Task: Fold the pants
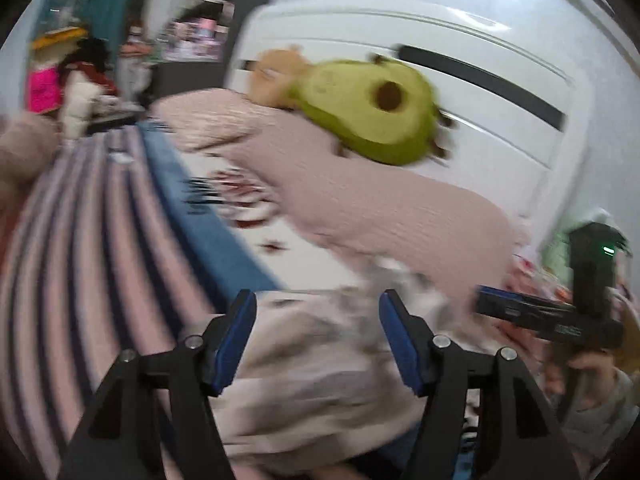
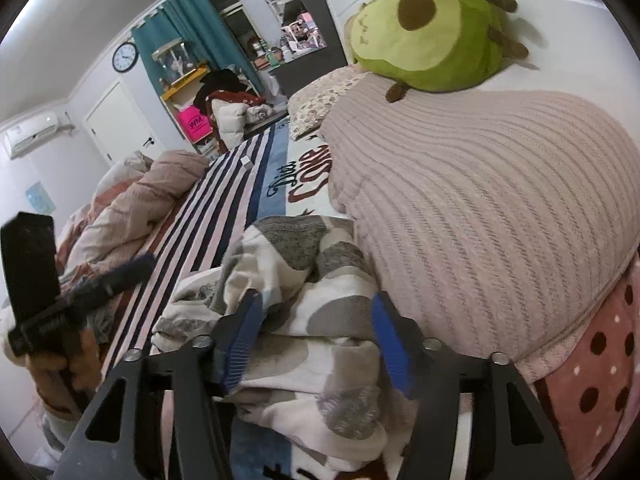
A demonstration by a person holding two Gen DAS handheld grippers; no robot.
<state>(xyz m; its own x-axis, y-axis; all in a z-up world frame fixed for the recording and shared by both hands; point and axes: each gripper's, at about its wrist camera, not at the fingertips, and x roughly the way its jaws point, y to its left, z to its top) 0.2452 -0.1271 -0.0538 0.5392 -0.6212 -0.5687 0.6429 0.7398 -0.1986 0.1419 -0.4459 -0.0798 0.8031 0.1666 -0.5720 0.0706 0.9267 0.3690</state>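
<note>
Right wrist | pants [image 2: 296, 320] crumpled, long axis unclear | right tongs [image 2: 316, 340] open

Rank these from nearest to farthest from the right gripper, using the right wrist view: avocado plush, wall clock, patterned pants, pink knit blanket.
1. patterned pants, crumpled between the fingers of the open right gripper.
2. pink knit blanket, just right of them.
3. avocado plush, at the headboard, upper right.
4. wall clock, far wall, upper left.

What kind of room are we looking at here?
Most likely a lived-in bedroom. A bed with a striped sheet carries a pink knitted blanket and an avocado plush toy, with the crumpled pants lying on it. A wall clock hangs beyond.
</note>
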